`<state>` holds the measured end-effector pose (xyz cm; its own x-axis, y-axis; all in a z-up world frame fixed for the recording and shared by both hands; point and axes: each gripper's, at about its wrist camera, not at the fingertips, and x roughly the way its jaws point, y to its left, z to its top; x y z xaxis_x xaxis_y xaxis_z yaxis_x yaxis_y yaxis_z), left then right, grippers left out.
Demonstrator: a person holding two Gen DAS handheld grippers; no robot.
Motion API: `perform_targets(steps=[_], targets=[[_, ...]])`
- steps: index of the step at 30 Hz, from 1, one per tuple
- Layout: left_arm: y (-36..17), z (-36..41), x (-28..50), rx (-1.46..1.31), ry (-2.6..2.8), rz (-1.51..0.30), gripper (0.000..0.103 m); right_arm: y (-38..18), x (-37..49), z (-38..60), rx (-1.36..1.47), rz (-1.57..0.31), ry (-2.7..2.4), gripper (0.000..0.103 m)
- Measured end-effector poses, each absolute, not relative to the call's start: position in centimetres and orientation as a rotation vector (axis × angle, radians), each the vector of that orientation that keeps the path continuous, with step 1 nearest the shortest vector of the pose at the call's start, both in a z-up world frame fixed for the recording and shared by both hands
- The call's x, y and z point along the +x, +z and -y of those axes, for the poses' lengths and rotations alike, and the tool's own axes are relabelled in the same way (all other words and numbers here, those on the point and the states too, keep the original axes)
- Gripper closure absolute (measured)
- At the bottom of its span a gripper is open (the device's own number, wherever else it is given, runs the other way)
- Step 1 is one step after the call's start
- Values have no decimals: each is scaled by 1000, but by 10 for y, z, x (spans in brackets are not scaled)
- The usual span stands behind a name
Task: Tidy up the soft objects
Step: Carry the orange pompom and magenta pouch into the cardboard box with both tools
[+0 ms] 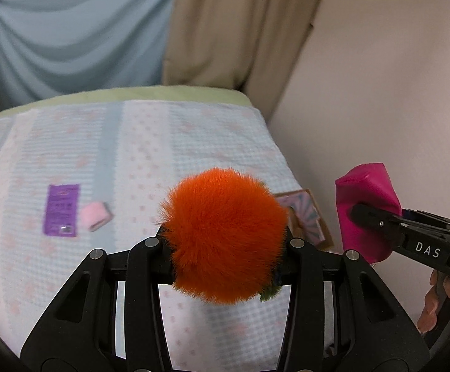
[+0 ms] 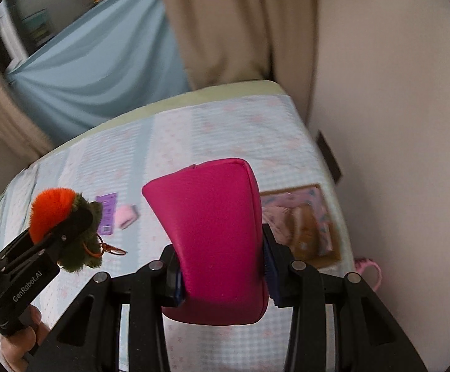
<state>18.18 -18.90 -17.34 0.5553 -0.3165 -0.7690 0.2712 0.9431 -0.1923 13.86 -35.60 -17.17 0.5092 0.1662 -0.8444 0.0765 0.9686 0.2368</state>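
My left gripper (image 1: pixel 225 241) is shut on a fluffy orange plush toy (image 1: pixel 225 235) with a green underside and an orange key clip, held above the bed. From the right wrist view the same plush toy (image 2: pixel 57 210) hangs at the left in the left gripper (image 2: pixel 79 220). My right gripper (image 2: pixel 222 266) is shut on a magenta padded pouch (image 2: pixel 215 235), squeezed at its middle. In the left wrist view that pouch (image 1: pixel 367 204) shows at the right edge, pinched by the right gripper (image 1: pixel 361 214).
A bed with a pale blue and pink quilt (image 1: pixel 132 155) lies below. On it are a purple card (image 1: pixel 61 210), a small pink roll (image 1: pixel 96 216) and a flat cardboard box (image 2: pixel 302 220) with patterned cloth. A pink wall (image 1: pixel 380 93), curtains (image 1: pixel 240 24) and a pink object (image 2: pixel 369 268) on the floor border the bed.
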Motion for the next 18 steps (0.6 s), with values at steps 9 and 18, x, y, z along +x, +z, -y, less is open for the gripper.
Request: perform_targets(steps=[9, 18], targets=[[-236, 246, 215, 99, -472, -1037, 65, -212, 153, 411, 344, -1124, -98, 66], [-334, 265, 241, 221, -470, -1211, 65, -292, 193, 441, 391, -1272, -134, 66]])
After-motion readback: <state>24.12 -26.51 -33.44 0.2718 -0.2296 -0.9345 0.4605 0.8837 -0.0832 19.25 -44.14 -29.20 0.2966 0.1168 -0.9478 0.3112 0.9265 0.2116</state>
